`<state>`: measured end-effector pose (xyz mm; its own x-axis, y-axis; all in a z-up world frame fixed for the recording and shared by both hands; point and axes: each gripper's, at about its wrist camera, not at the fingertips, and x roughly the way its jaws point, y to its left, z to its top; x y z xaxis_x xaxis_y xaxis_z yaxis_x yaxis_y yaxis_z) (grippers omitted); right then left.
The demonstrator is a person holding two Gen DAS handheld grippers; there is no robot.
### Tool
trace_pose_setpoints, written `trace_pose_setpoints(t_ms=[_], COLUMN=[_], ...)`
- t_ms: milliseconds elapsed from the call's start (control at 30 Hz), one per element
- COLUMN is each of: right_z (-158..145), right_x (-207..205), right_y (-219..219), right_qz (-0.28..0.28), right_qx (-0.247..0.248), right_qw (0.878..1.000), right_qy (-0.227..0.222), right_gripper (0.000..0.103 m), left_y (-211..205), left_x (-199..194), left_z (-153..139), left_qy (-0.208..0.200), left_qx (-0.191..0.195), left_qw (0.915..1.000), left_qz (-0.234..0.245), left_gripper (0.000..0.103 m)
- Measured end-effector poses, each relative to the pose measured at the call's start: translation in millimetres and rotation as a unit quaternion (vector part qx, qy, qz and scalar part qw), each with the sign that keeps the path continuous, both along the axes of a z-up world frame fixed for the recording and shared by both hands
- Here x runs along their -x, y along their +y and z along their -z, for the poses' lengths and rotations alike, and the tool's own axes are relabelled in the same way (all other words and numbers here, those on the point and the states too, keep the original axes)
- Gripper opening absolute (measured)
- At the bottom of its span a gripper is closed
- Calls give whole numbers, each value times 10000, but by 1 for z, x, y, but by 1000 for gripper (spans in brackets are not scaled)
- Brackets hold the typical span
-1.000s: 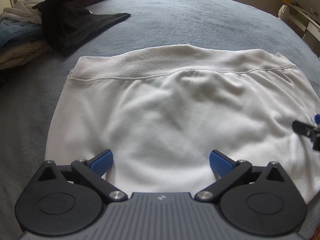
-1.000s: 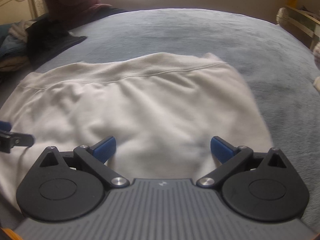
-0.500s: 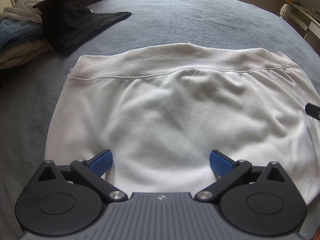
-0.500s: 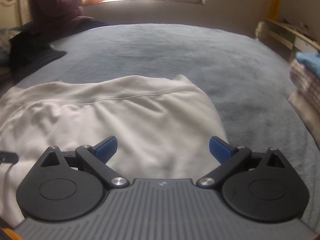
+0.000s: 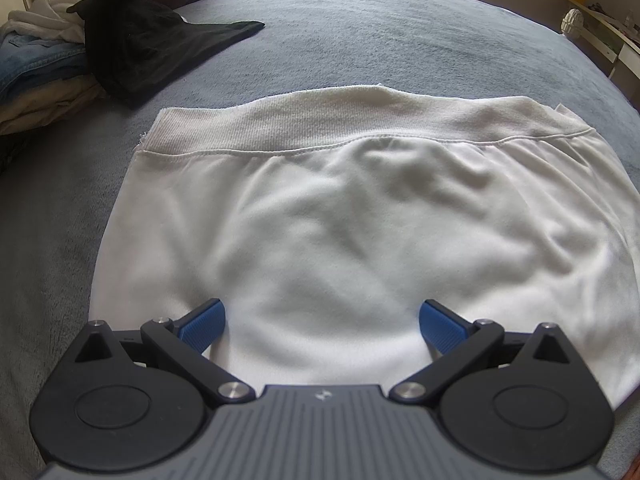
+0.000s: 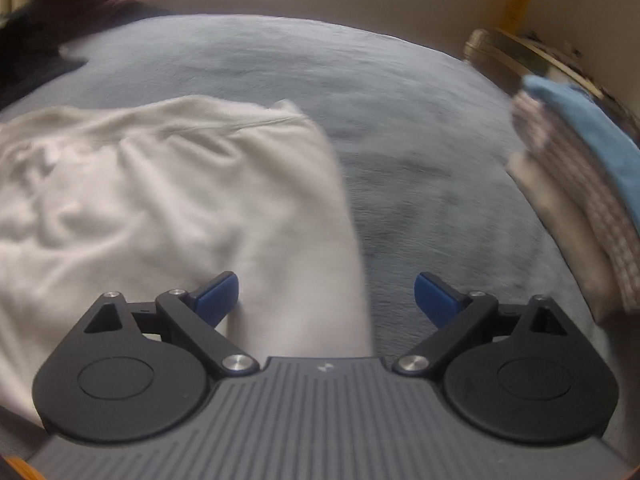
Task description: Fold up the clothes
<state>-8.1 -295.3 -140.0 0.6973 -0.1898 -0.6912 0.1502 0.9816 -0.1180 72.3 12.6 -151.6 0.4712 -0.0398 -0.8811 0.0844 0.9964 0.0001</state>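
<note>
While spread across the whole scene, a bed (image 5: 360, 32) under a grey-blue plush blanket, carrying everything. Flat on it, toward the near edge, a white garment (image 5: 340, 220) with a ribbed band (image 5: 320, 124) along its far side, lightly wrinkled, its right border in the right wrist view (image 6: 200, 200) falling between the two blue pads. At the far left of the bed, a heap of unfolded clothes (image 5: 36, 68), denim and pale pieces, with a black garment (image 5: 136, 48) draped over it and trailing onto the blanket. At the right edge, blurred in the right wrist view, a stack of folded clothes (image 6: 580, 184), blue on top, checked and cream beneath. Low over the near part of the white garment, the left gripper (image 5: 322, 320), jaws spread wide, nothing between them. Over the garment's right border, the right gripper (image 6: 326, 294), jaws likewise wide apart and empty, left pad above cloth, right pad above bare blanket.
</note>
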Motion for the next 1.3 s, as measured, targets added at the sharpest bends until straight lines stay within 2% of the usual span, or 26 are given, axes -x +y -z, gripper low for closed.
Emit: trace_pose_setpoints(t_ms=[67,333,433,633,700,833,900,967,1067,1167,1300], right_z=[-6,-11,-6,20,21,13,18,29,37,37,36], right_x=[0,-23,-36,-48,-45,-43,-45,-45,-41,-42,-43], right_y=[3,68,89,111,116,117,122,127,133,131,132], right_qz=[-71,-1142,-1355,-1459,-1499,-1509,-1622,-1737,-1815,-1805,-1795], right_qx=[-245,-813,-845,-783,-655,-770,-680,-606,-406,-473,-480], right_qw=[9996,9897,9865,9859,9860,9841,9832,9824,9819,9819,9821], right_qy=[-110,-299,-363,-230,-317,-543,-486,-313,-362,-338,-315], right_gripper=[95,95,95,96,96,96,96,101,102,102,102], left_y=[0,2,3,7,9,13,18,26,41,60,87], left_x=[0,3,5,8,9,12,14,17,24,33,34], left_z=[0,0,0,-1,-1,-2,-3,-6,-15,-26,-32], left_qy=[-1,-40,-82,-199,-254,-390,-487,-630,-1007,-1496,-1803], left_qx=[-5,54,65,210,258,382,534,743,983,1117,1168], left_qw=[10000,10000,9999,9996,9993,9984,9973,9952,9900,9822,9751], left_qz=[-10,-21,21,55,89,152,136,100,-8,-184,-549], left_gripper=[103,103,103,103,103,103,103,103,103,103,103])
